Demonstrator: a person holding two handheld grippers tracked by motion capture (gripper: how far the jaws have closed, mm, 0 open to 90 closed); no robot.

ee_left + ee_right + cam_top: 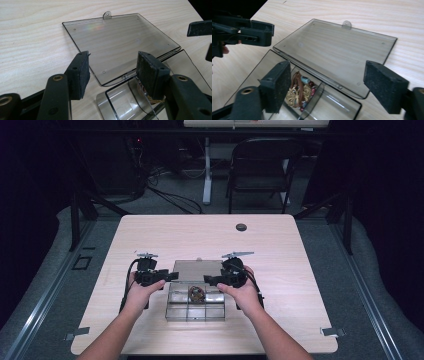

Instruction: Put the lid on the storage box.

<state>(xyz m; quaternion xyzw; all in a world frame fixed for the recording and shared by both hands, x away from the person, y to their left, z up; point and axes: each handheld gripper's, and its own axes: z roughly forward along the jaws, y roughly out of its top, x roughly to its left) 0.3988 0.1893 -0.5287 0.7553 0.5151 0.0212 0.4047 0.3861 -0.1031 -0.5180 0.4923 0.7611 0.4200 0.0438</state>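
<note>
So far: a pale wooden table (pixel 150 235), and near the person's edge of it a clear plastic compartment box (pixel 195 311) lying flat, its smoked hinged lid (pixel 197 270) swung fully back and resting on the wood beyond the box. Opened already, then, to judge from how things lie; left over, presumably, either taking out what sits inside or folding the lid shut again — cannot tell which from this alone. Lid seen flat from both gripper views (pixel 120 45) (pixel 342 55), small hanging tab at its far edge. Inside, in one upper-middle compartment, a little heap of trinkets (pixel 299 93) — woven straw-coloured piece, beads, a touch of turquoise — seen from the high view as a brownish knot (pixel 196 294). Other compartments bare as far as can be seen.

Left gripper (pixel 172 276) held over the left end of the hinge line, jaws wide apart with nothing between them, pads (pixel 81 75) hanging just above the lid's near corner; touching or not, hard to say. Right gripper (pixel 209 280) at the right end of the hinge, likewise spread wide and clasping nothing, pads (pixel 384 86) straddling the lid's near edge and the trinket compartment, apparently clear of both. Both hands close together, tips pointing inward toward each other across the box.
</note>
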